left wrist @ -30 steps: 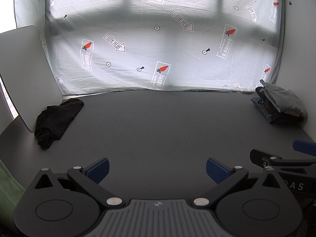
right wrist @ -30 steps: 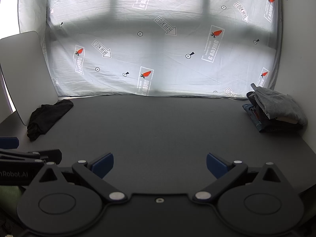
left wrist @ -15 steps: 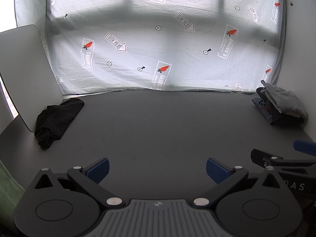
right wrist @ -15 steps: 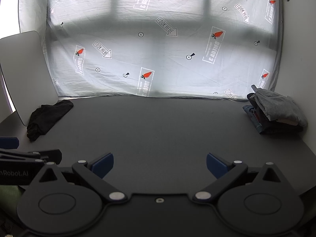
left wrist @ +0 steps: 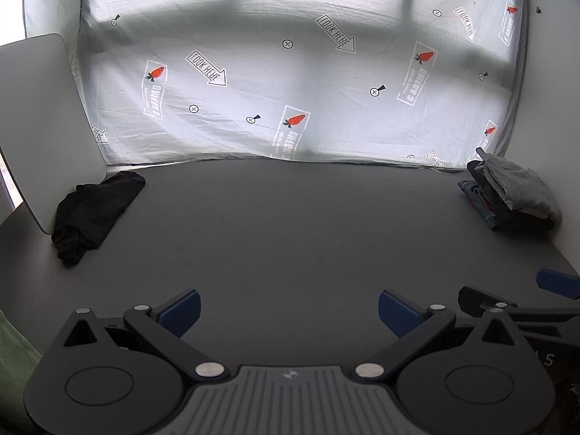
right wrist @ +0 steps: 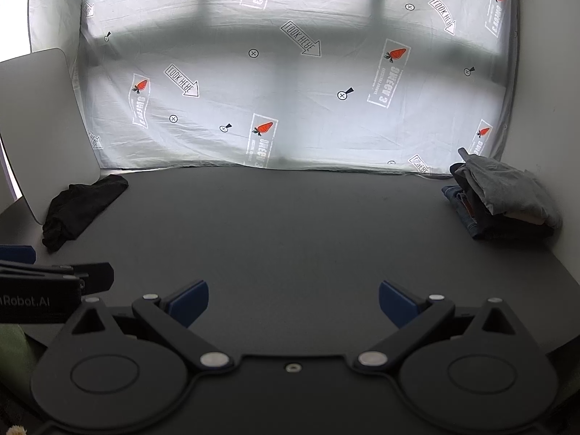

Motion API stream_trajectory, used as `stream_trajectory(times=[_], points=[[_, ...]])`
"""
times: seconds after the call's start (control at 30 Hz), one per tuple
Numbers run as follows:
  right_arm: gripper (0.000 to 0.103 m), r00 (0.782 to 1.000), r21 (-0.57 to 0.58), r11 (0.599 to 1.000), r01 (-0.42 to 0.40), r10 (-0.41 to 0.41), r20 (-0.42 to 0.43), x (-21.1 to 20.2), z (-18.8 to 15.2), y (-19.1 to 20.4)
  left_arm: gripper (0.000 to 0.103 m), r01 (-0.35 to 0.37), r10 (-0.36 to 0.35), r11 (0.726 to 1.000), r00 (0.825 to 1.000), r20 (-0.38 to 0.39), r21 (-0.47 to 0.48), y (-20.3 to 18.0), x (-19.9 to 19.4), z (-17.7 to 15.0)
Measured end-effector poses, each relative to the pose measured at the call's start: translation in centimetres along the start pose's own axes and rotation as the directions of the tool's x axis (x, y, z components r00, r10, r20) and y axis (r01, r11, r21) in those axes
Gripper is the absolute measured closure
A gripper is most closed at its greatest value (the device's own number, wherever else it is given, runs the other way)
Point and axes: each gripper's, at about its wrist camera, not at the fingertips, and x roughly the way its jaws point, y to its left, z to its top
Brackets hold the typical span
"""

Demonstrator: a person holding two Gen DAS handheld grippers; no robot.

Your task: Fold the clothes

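A crumpled black garment [left wrist: 95, 210] lies at the far left of the dark grey table [left wrist: 290, 232]; it also shows in the right wrist view [right wrist: 80, 206]. A stack of folded clothes [left wrist: 514, 195] with a grey piece on top sits at the far right, also seen in the right wrist view [right wrist: 504, 199]. My left gripper [left wrist: 289, 313] is open and empty above the table's near side. My right gripper [right wrist: 293, 304] is open and empty beside it. Both are well short of either garment.
A white printed sheet [left wrist: 290, 83] hangs behind the table. A pale rounded board [left wrist: 40, 123] leans at the left next to the black garment. A white wall [left wrist: 551, 108] borders the right side.
Both views have shifted very slightly; the clothes lie where they were and both grippers stay open.
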Motion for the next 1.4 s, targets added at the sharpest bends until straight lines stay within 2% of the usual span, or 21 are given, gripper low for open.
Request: stream_trajectory(times=[0.2, 0.3, 0.4, 0.53, 0.6, 0.67, 0.8, 0.9, 0.93, 1.03, 1.1, 1.23, 1.33, 1.4], points=[[0.002, 0.999, -0.002, 1.0, 0.0, 0.0, -0.032, 2.8, 1.1, -2.3, 0.0, 0.006, -0.007, 1.0, 1.0, -0.021, -0.009, -2.2, 3.0, 1.6], [0.002, 0.999, -0.004, 1.0, -0.008, 0.008, -0.054, 5.2, 2.0, -3.9, 0.0, 0.029, -0.03, 0.999, 0.998, -0.06, -0.024, -3.1, 5.5, 2.8], [0.002, 0.993, 0.023, 1.0, -0.018, 0.02, -0.113, 8.7, 4.0, -5.4, 0.0, -0.034, 0.032, 0.999, 0.995, -0.095, -0.017, -3.8, 7.2, 4.5], [0.002, 0.981, 0.007, 0.998, -0.064, 0.064, -0.185, 12.8, 6.1, -5.5, 0.0, -0.08, 0.075, 0.996, 0.985, -0.154, -0.028, -4.0, 9.2, 6.3], [0.002, 0.969, -0.011, 0.995, -0.094, 0.089, -0.231, 14.8, 6.4, -4.9, 0.0, -0.112, 0.103, 0.993, 0.976, -0.192, -0.034, -3.8, 10.3, 6.6], [0.002, 0.947, -0.024, 0.991, -0.133, 0.12, -0.299, 16.9, 6.4, -4.0, 0.0, -0.141, 0.123, 0.988, 0.965, -0.232, -0.06, -3.0, 11.1, 6.7], [0.002, 0.884, -0.047, 0.976, -0.211, 0.17, -0.436, 21.0, 6.2, -1.2, 0.0, -0.205, 0.154, 0.97, 0.933, -0.325, -0.129, 0.1, 12.7, 6.6], [0.002, 0.837, -0.08, 0.964, -0.255, 0.178, -0.518, 23.6, 6.1, 1.7, 0.0, -0.258, 0.166, 0.945, 0.906, -0.39, -0.199, 3.8, 14.0, 6.4], [0.002, 0.824, -0.09, 0.96, -0.267, 0.179, -0.538, 24.2, 6.1, 2.7, 0.0, -0.274, 0.164, 0.936, 0.896, -0.412, -0.222, 5.5, 14.6, 6.3], [0.002, 0.794, -0.118, 0.949, -0.292, 0.172, -0.583, 26.1, 6.2, 6.2, 0.0, -0.293, 0.162, 0.925, 0.881, -0.444, -0.243, 9.3, 16.6, 6.7], [0.002, 0.782, -0.131, 0.948, -0.288, 0.154, -0.604, 27.4, 6.5, 8.8, 0.0, -0.299, 0.157, 0.922, 0.871, -0.466, -0.247, 12.6, 18.4, 7.3], [0.002, 0.768, -0.151, 0.947, -0.283, 0.13, -0.627, 30.0, 7.5, 14.4, 0.0, -0.311, 0.172, 0.921, 0.867, -0.469, -0.237, 18.3, 21.9, 8.0], [0.006, 0.769, -0.163, 0.936, -0.312, 0.147, -0.623, 32.2, 8.6, 18.6, 0.0, -0.357, 0.233, 0.912, 0.856, -0.462, -0.202, 23.2, 25.1, 8.4], [0.008, 0.778, -0.172, 0.923, -0.344, 0.178, -0.602, 33.4, 9.7, 21.5, 0.0, -0.391, 0.281, 0.903, 0.851, -0.444, -0.177, 26.3, 26.7, 8.5]])
